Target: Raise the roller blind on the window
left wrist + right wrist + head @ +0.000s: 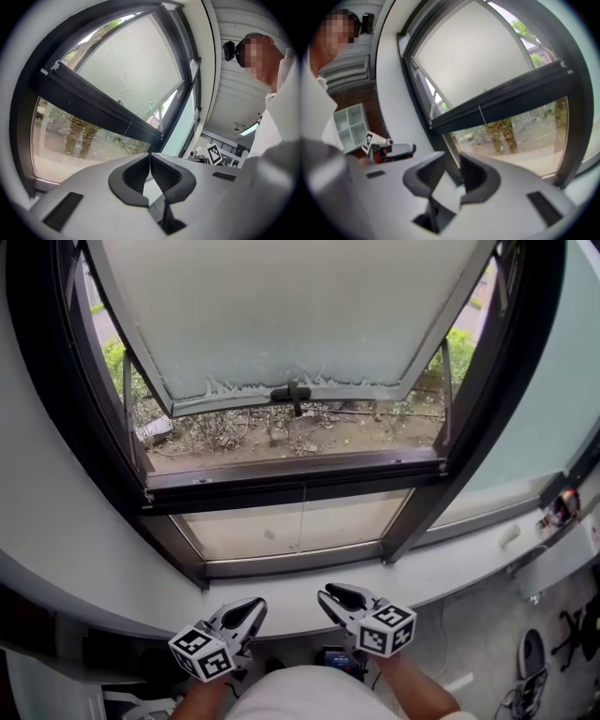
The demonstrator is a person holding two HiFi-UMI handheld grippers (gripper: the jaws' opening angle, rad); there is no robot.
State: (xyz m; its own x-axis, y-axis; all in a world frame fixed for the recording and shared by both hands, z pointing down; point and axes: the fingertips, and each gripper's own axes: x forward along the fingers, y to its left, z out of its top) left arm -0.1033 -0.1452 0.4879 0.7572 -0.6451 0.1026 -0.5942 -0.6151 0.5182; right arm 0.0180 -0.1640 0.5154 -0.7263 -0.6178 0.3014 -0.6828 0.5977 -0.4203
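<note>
Roller blind [300,306] looks to be the pale sheet filling the far, upper part of the window [37,381], above a dark crossbar [295,479]. A thin cord [303,514] hangs from that bar over the clear lower pane.

The head view alone shows a dark handle [292,396] at the sheet's lower edge, with shrubs and bare ground outside beneath it. It also shows the white sill [469,563], with both my grippers on its near side, well apart from the blind.

My left gripper [258,606] is clenched, its tips meeting on nothing. My right gripper [330,596] is released, with a gap between its pads and nothing in it.

Only the left gripper view brings out a fine mesh weave in the sheet, which reads as plain white from the right. The right gripper view alone catches a white shelf unit [349,124] at the far left. Each gripper view shows the other gripper's marker cube off to the side.
</note>
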